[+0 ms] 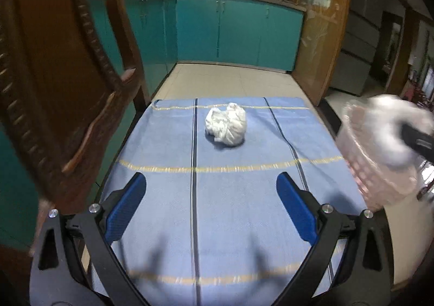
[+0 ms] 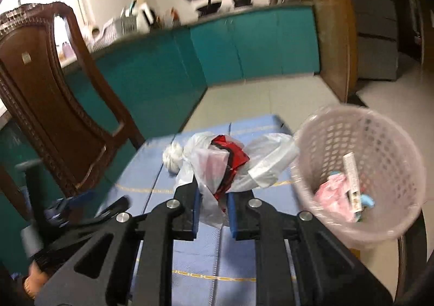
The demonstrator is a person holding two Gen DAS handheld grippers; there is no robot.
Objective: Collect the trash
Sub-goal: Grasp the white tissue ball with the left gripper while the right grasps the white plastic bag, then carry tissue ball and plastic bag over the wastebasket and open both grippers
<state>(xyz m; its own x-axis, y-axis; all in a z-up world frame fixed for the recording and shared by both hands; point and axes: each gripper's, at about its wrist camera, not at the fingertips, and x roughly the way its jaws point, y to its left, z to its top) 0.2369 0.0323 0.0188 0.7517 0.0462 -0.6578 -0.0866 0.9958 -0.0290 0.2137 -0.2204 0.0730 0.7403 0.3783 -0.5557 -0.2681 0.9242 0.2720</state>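
A crumpled white paper wad (image 1: 226,127) lies near the far end of the blue cloth (image 1: 162,197). My left gripper (image 1: 211,192) stands open over the cloth, well short of the wad, nothing between its blue pads. My right gripper (image 2: 214,197) is shut on a clear plastic bag with a red wrapper inside (image 2: 227,162), lifted above the cloth. The same paper wad (image 2: 172,156) shows behind the bag. A pink lattice basket (image 2: 360,170) stands just right of the bag, holding several pieces of trash. In the left wrist view the basket (image 1: 374,170) and right gripper appear blurred at right.
A carved dark wooden chair (image 1: 67,89) stands close at the table's left side. Teal kitchen cabinets (image 1: 230,32) run along the back, beyond the tiled floor. A wooden door frame (image 1: 320,48) rises at the right. The other gripper's black frame (image 2: 81,219) shows low on the left in the right wrist view.
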